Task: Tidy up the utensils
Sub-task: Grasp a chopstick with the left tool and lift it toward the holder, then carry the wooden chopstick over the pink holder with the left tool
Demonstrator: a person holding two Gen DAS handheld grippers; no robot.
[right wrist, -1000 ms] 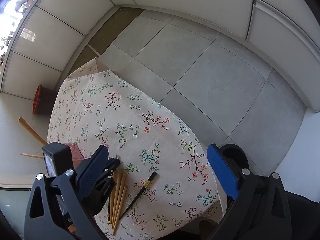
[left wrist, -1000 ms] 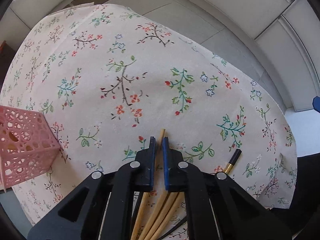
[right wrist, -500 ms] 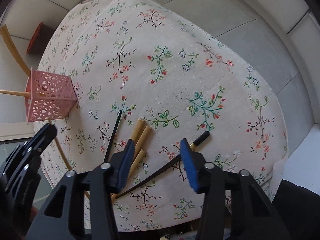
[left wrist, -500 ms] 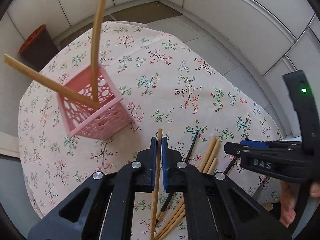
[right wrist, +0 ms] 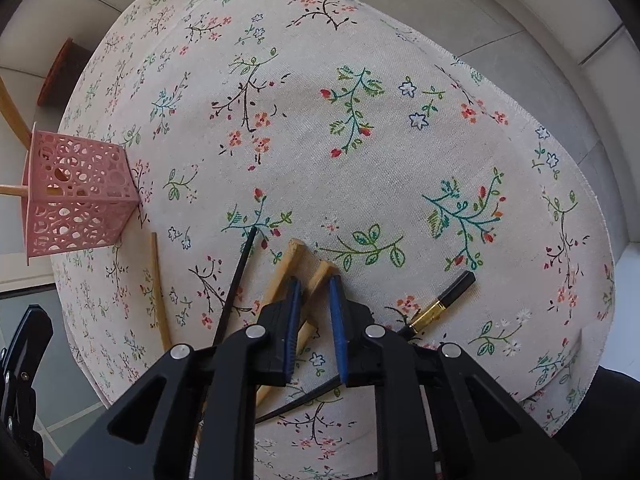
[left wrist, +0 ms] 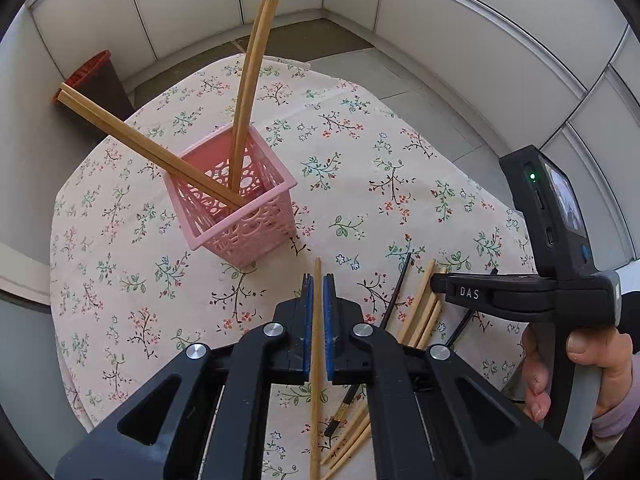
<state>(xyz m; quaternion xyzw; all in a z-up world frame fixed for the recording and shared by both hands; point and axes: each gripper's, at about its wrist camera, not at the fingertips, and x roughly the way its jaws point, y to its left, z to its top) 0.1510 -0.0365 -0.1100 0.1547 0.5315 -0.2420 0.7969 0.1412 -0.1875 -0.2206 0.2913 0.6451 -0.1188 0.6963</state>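
1. Chopsticks are spread over the round floral tablecloth (left wrist: 360, 152), the biggest thing in view, which drapes over the table edge above a grey tiled floor (left wrist: 436, 92).
2. Pink lattice basket (left wrist: 236, 204) stands upright on the cloth, left of the loose pile; in the right wrist view it sits at the far left (right wrist: 76, 196).
3. Inside the basket, 2 pairs of bamboo chopsticks lean out: 1 pair (left wrist: 252, 76) rises nearly upright, the other pair (left wrist: 140, 144) slants up to the left.
4. Left gripper (left wrist: 317, 292) is clenched on a single bamboo chopstick (left wrist: 316, 344), whose tip pokes out past the blue pads toward the basket.
5. Right gripper (right wrist: 314, 292) hovers low over the loose bamboo sticks (right wrist: 316, 280), jaws narrowed on either side of 1 stick; I cannot tell whether the pads are pressing it. From the left wrist view its body (left wrist: 520, 292) and the hand (left wrist: 576, 368) holding it show at the right.
6. Loose bamboo bundle (left wrist: 420, 308) lies on the cloth right of the left gripper.
7. Black chopstick with a gold band (right wrist: 440, 300) lies to the right, another black one (right wrist: 236, 280) to the left of the bundle.
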